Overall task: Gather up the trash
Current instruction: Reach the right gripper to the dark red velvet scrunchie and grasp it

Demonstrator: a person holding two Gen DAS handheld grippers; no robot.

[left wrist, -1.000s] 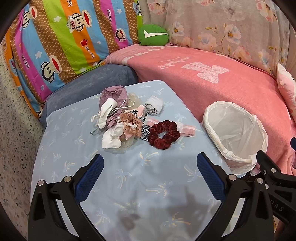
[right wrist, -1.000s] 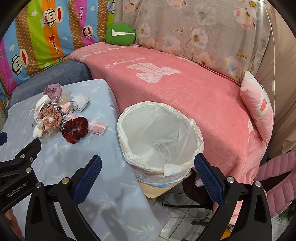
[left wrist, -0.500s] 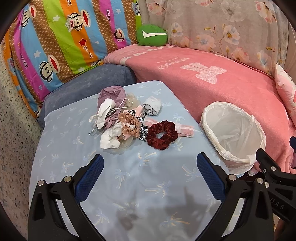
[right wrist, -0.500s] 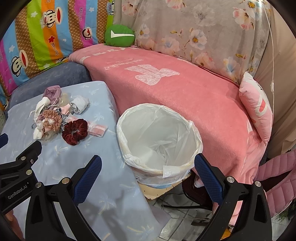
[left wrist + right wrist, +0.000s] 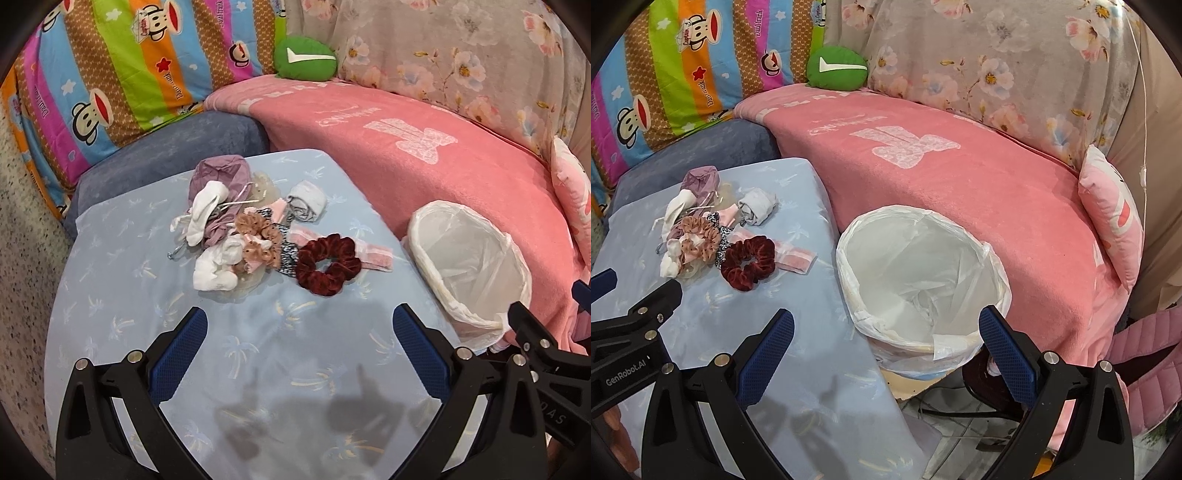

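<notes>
A heap of small items lies on the light blue table [image 5: 122,295]: a dark red scrunchie [image 5: 328,265], a tan scrunchie [image 5: 256,238], white socks [image 5: 214,264], a mauve cloth [image 5: 221,177], a grey rolled cloth [image 5: 306,201] and a pink strip [image 5: 373,256]. A white-lined trash bin [image 5: 469,266] stands right of the table. My left gripper [image 5: 299,325] is open and empty, above the table short of the heap. My right gripper [image 5: 886,325] is open and empty, over the bin's [image 5: 923,280] near rim. The heap shows at left in the right wrist view, with the red scrunchie [image 5: 748,262] nearest.
A pink blanket [image 5: 960,177] covers the sofa behind the bin. A green cushion [image 5: 304,59], a striped monkey-print cushion [image 5: 110,74] and a floral cover [image 5: 997,55] stand at the back. A pink pillow [image 5: 1115,221] lies at right. Tiled floor [image 5: 960,424] lies below the bin.
Both grippers have drawn back slightly; the heap and bin sit a little lower and smaller in view. Nothing was taken hold of or moved.
</notes>
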